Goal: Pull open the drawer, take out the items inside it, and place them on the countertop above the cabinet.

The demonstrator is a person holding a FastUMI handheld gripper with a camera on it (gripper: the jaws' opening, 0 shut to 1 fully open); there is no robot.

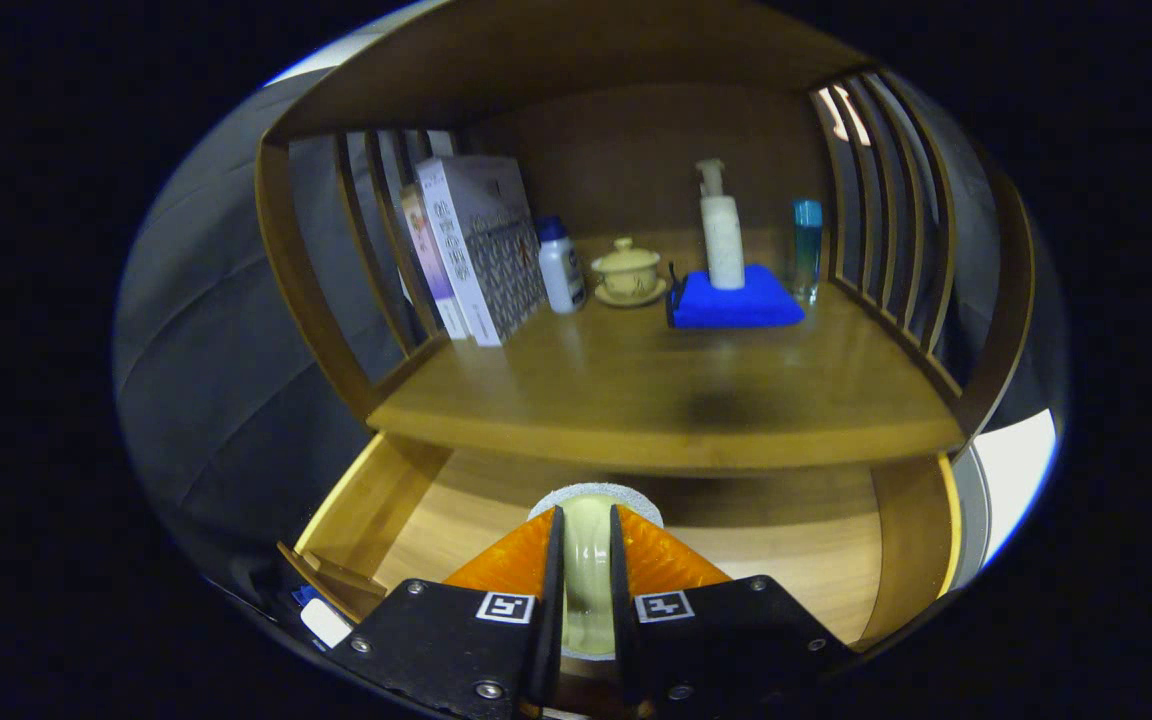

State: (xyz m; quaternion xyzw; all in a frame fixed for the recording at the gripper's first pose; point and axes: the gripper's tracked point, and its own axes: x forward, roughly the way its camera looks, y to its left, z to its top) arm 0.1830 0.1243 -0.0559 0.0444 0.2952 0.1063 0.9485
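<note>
While the drawer (416, 520) stands pulled open beneath the countertop (656, 400), one item is in hand: a pale rounded cup-like piece (588, 545) with a grey rim, pinched between the two fingers of the gripper (586, 525), which press its wall from either side, just over the drawer floor. Opening appears done; lifting and setting down remain. Already on the countertop: books (476, 245), small white bottle (560, 265), lidded cup on saucer (626, 272), pump bottle (722, 228) on blue cloth (736, 305), blue vial (807, 245). Other drawer contents cannot be told.
</note>
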